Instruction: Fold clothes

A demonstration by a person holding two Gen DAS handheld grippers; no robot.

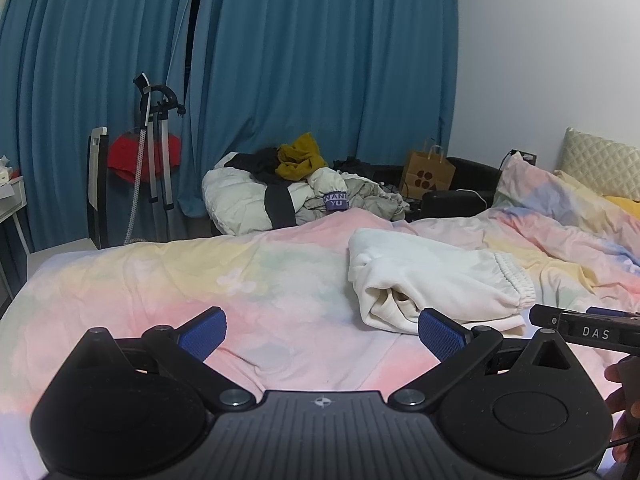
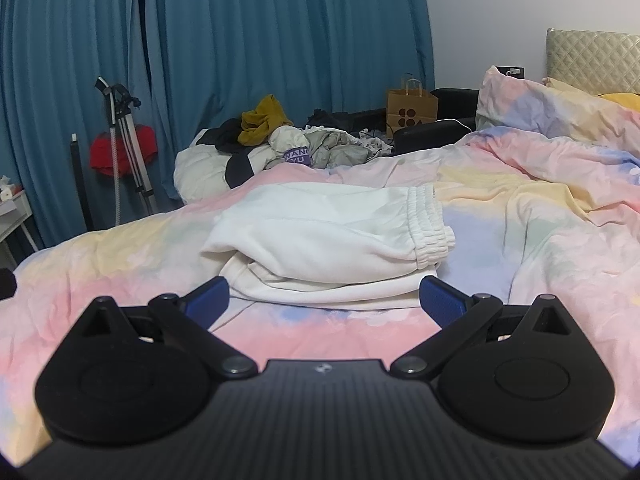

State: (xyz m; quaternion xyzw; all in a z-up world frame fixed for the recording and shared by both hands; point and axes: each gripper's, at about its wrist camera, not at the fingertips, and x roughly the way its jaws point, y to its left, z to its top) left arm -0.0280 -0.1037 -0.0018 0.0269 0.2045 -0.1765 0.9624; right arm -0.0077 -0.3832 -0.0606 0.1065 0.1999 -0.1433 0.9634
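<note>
One pair of white sweatpants (image 2: 328,236), folded into a thick soft bundle, lying on the pastel bed (image 2: 520,216); probably light, limp and slow to slip, best pinched at the elastic waistband (image 2: 430,220) or a layered edge. Just short of it, left gripper (image 1: 322,336) and right gripper (image 2: 324,302) empty, fingers spread wide.

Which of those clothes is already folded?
The white sweatpants on the bed, nearest both claws. The mustard and dark garments lie heaped beyond the bed.

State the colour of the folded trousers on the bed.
Cream white trousers, shown best in the right wrist view.
</note>
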